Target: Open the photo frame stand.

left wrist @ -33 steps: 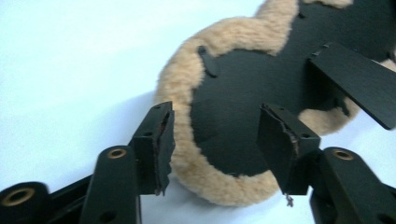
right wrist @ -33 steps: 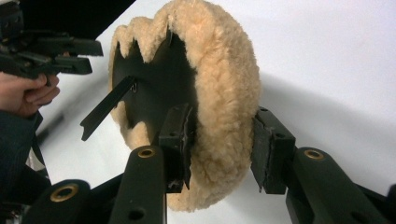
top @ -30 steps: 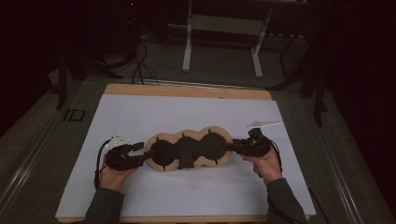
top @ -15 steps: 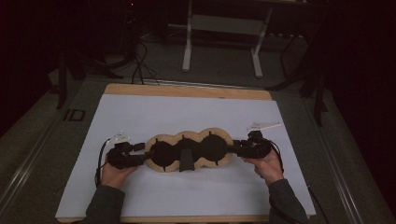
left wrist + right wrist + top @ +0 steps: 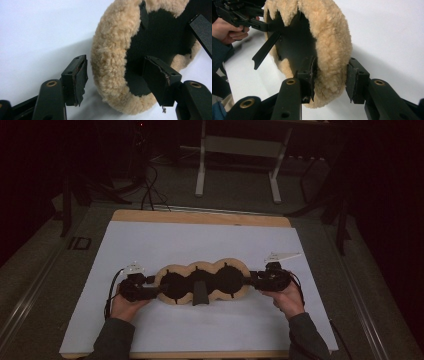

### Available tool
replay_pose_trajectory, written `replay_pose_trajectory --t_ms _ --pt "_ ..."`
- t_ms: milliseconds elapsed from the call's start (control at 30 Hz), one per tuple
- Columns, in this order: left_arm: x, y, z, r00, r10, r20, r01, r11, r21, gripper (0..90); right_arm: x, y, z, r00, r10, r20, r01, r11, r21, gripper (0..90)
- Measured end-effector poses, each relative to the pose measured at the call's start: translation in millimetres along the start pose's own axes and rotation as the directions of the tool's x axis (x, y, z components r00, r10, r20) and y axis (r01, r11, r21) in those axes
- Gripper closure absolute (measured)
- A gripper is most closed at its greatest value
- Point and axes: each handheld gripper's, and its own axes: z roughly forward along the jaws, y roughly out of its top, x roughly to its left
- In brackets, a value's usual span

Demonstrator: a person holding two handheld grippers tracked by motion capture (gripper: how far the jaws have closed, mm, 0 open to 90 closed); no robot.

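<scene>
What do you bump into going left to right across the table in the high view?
Left hand → left claw → fleece pad → right claw → right hand.

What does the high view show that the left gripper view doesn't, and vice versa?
High view: the whole three-lobed fleece mat, left hand, right hand, wooden table edge. Left gripper view: the left tongs close up, jaws just been opening, straddling the fleece rim, a gap on the outer side. Shared: black strap, white sheet.
</scene>
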Motion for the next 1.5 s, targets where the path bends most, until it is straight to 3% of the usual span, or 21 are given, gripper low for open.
replay_pose_trajectory --t_ms 133,300,467,667,833,1100,1500 --pt "-3.2 0.0 2.4 0.9998 0.017 0.014 -0.017 0.9998 0.012 40.3 -0.1 -1.9 -0.4 0.9999 -0.013 -0.001 0.013 0.9999 0.002 61.7" --pt "-1.2 -0.7 3.7 0.9991 -0.004 0.042 0.003 0.9998 0.021 40.1 -0.8 -4.9 -0.8 0.9995 -0.032 -0.001 0.032 0.9995 0.009 61.8" --pt "-3.8 -0.7 4.5 0.9994 0.008 0.033 -0.009 0.9997 0.022 39.3 -0.2 -6.7 -2.0 0.9989 -0.047 -0.007 0.047 0.9989 0.004 62.1" --pt "-2.6 -0.8 6.9 0.9987 -0.007 0.050 0.006 0.9993 0.037 36.5 0.1 -7.5 -2.5 0.9981 -0.061 -0.010 0.061 0.9981 -0.005 62.2" --pt "-9.8 -0.2 8.1 0.9986 0.050 0.019 -0.051 0.9980 0.039 36.1 0.1 -7.9 -2.1 0.9980 -0.062 -0.001 0.062 0.9980 0.006 62.1" --pt "-11.7 0.0 5.1 0.9970 0.077 0.011 -0.077 0.9966 0.028 41.7 -1.7 -11.4 1.9 0.9973 -0.067 0.030 0.066 0.9974 0.027 60.6" --pt "-17.5 1.9 -0.9 0.9922 0.124 -0.004 -0.124 0.9920 0.020 49.1 -6.2 -15.9 9.2 0.9980 -0.016 0.061 0.013 0.9989 0.045 56.0"
